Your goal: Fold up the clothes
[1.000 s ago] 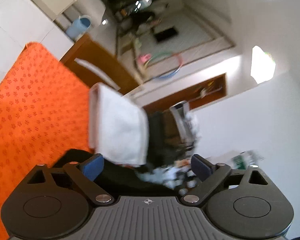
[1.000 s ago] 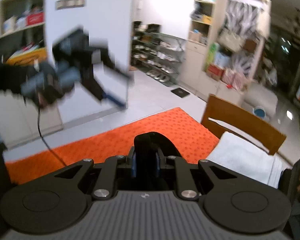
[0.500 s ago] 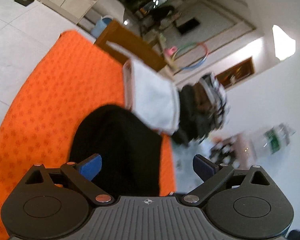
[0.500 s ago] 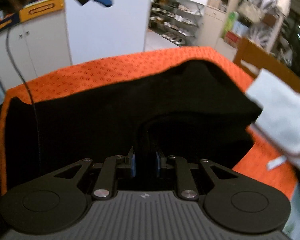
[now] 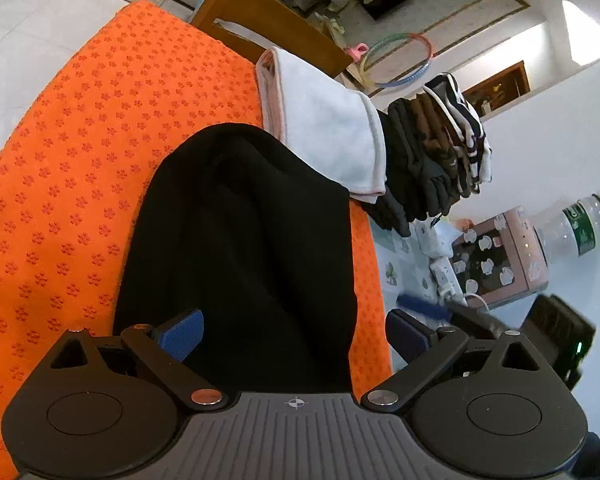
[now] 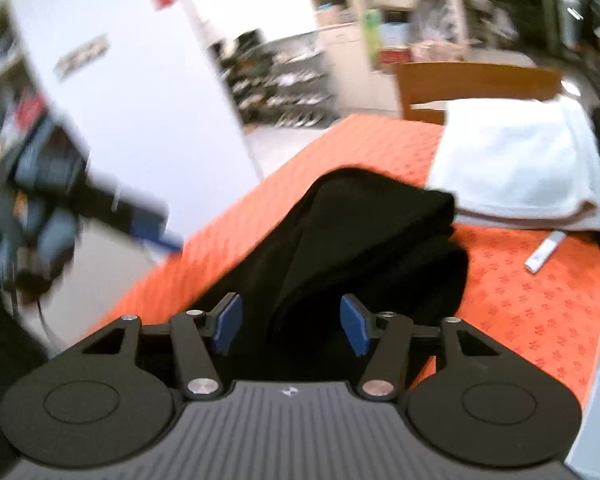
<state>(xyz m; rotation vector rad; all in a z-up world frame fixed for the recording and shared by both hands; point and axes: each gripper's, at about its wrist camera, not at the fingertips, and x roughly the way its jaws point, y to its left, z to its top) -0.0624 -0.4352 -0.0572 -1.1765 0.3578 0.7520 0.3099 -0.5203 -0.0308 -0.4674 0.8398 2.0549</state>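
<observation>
Left wrist: left gripper spread wide, released, over black garment lying on orange mat; white towel just beyond.
Right wrist: right gripper opening, black garment between pads, ungripped; white towel far right.

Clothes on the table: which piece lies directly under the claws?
The black garment, spread on the orange mat; the folded white towel and dark stack lie beyond.

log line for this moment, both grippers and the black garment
left gripper: open over black garment | right gripper: jaws opening, garment between, not pinched | garment: on orange mat | white towel: folded, beside
</observation>
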